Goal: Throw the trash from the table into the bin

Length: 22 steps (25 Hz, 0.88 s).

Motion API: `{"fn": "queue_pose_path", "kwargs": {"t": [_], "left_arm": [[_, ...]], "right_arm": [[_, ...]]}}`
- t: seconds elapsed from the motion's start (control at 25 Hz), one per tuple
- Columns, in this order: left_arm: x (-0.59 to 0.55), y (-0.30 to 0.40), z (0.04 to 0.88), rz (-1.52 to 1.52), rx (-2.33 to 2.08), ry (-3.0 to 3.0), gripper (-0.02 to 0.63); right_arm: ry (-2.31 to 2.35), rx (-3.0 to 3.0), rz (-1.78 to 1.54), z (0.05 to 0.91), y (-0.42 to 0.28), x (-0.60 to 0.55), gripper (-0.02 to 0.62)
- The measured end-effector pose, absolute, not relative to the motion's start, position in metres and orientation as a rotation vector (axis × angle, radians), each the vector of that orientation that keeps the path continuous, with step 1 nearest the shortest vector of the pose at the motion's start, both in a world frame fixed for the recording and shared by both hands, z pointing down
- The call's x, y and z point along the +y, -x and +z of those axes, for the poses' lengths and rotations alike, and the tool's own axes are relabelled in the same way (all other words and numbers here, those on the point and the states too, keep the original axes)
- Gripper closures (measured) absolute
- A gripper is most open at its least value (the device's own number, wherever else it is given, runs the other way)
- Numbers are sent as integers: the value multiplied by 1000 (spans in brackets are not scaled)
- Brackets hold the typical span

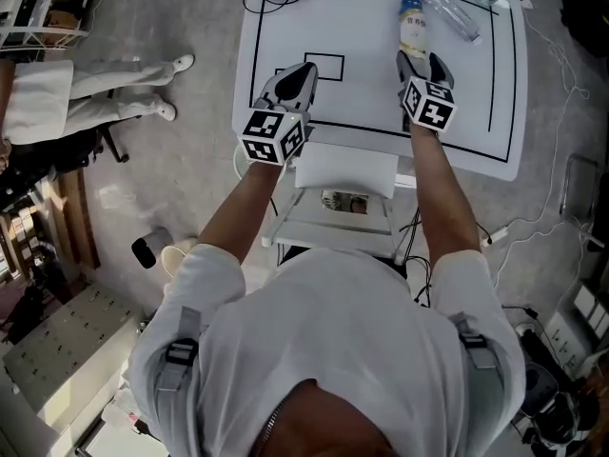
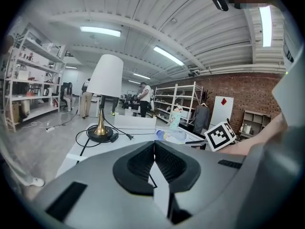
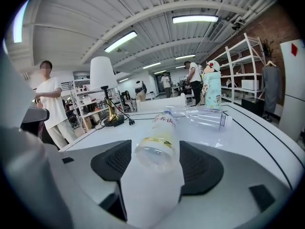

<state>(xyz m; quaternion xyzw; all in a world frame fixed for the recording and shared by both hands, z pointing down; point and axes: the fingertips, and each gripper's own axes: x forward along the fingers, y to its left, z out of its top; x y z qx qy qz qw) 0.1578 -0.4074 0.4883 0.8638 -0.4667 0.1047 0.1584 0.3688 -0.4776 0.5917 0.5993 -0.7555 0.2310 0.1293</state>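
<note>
Bottle: yellow-labelled plastic bottle, on its side on the table, towards the far right corner.
Axis: long axis runs from near edge to far edge. Base faces you, blue cap points away, so it lies almost straight along your right claw's line.
Right claw: right claw is spread wide. The bottle's base sits just inside the mouth with a gap on each side, and the pads aren't pressing on it.
Left claw: left claw is pressed together with nothing in it. It's over the near left part of the table, well apart from the bottle.
Nearer hand: your right, clearly.
Next move (my read): slide further along the axis until the pads bracket the body, then close. It's round, so it may roll if one pad lands first.
Other trash: clear bottle just beyond, slanted across the far right corner.
Bin: not in any view.
</note>
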Motion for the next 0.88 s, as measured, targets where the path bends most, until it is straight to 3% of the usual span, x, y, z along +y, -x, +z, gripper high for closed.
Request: {"fn": "queue_pose_path", "kwargs": {"t": [0.88], "left_arm": [[-393, -147, 486, 247, -1296, -2479, 595]], "right_arm": [[-1566, -2168, 738, 598, -355, -431, 305]]}}
